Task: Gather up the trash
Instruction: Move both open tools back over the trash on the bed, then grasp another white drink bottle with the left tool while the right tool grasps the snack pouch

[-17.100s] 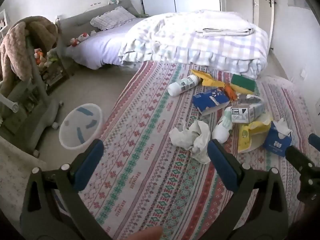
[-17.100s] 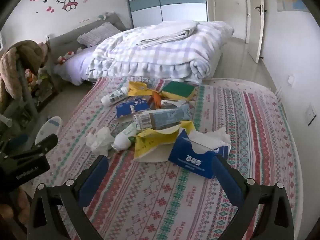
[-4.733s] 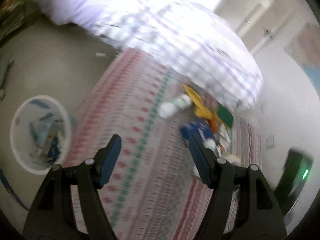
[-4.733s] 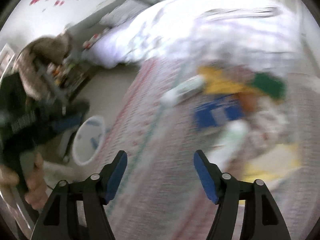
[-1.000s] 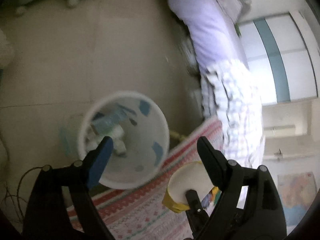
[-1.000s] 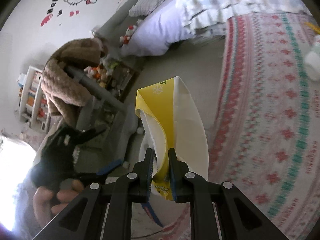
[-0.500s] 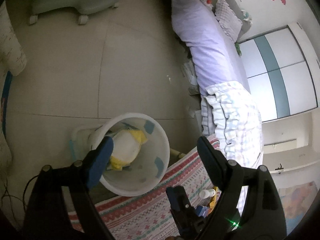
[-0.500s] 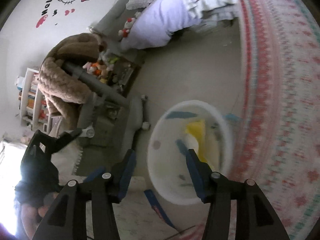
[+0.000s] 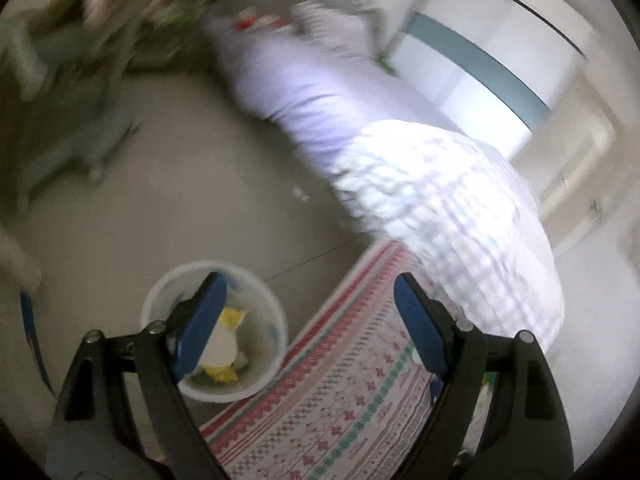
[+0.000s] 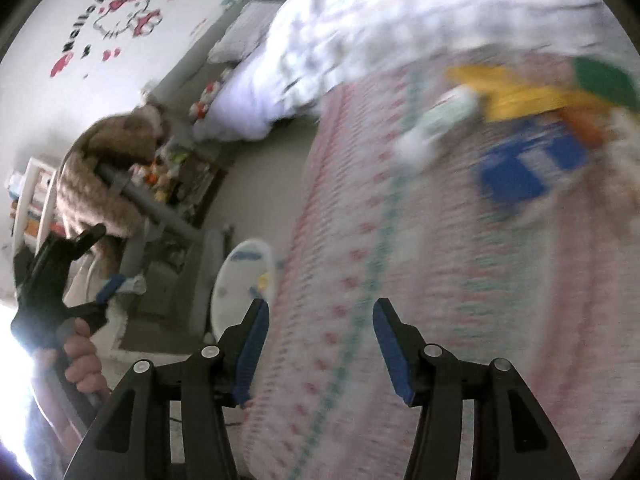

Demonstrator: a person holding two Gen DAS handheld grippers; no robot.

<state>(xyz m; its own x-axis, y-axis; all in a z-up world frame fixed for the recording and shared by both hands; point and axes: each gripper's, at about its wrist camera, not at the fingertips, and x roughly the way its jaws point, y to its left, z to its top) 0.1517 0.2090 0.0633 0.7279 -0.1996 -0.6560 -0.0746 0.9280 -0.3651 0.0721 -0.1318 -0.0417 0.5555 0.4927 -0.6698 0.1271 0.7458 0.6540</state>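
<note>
A white trash bin (image 9: 260,376) stands on the floor at the rug's edge; a yellow and white wrapper (image 9: 224,344) lies inside it. My left gripper (image 9: 308,320) is open and empty, above the bin and the rug. The bin also shows in the right wrist view (image 10: 240,280). My right gripper (image 10: 318,344) is open and empty over the rug. Blurred trash lies far right on the rug: a white bottle (image 10: 432,132), a blue carton (image 10: 528,168), a yellow wrapper (image 10: 516,96) and a green sponge (image 10: 604,76).
A patterned rug (image 9: 340,400) covers the floor. A bed with a plaid quilt (image 9: 440,200) runs along the back. A chair draped with a brown blanket (image 10: 104,176) stands left. The left gripper in a hand (image 10: 60,292) shows at the far left.
The right gripper dropped the yellow wrapper into the bin and has swung back toward the trash on the rug. The left gripper has tilted up and moved; both views are blurred.
</note>
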